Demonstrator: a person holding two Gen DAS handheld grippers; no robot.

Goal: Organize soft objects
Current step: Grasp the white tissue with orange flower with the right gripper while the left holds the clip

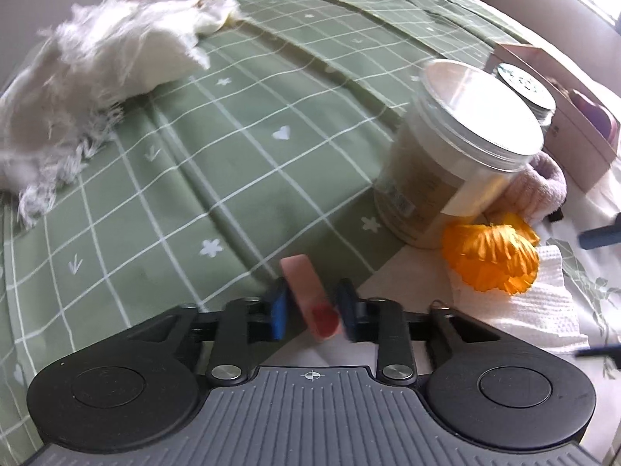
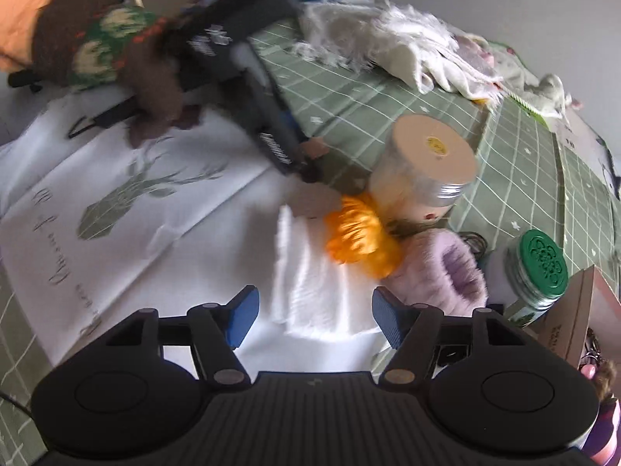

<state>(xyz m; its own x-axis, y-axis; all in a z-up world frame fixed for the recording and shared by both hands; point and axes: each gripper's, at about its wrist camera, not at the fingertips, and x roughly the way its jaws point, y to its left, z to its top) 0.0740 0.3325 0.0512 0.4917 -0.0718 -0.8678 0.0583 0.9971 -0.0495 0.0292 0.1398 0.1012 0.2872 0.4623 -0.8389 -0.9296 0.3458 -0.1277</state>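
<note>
Gripping a small pink block (image 1: 306, 295) with a dark red patch near its close end, the left gripper (image 1: 312, 308) is sitting low over the near edge of the green checked cloth (image 1: 217, 163), its blue pads lying against the block's two sides. Right of it, a clear jar with a pale lid (image 1: 458, 155) is standing on the cloth's edge, with an orange scrunchie (image 1: 491, 258) lying just beside its base and resting partly on a white folded towel (image 1: 535, 303). A fluffy pink scrunchie (image 1: 537, 186) is lying behind the jar. At far left, a white fringed scarf (image 1: 97, 77) is lying heaped on the cloth. In the right wrist view, the right gripper (image 2: 314, 316) is hovering with its jaws spread wide and nothing between them, just above the near edge of the towel. A green-lidded jar (image 2: 539, 272) is standing at right, beside a cardboard box (image 2: 582, 318). A sleeve in brown knit with a green pattern (image 2: 101, 46) is reaching in at far left.
</note>
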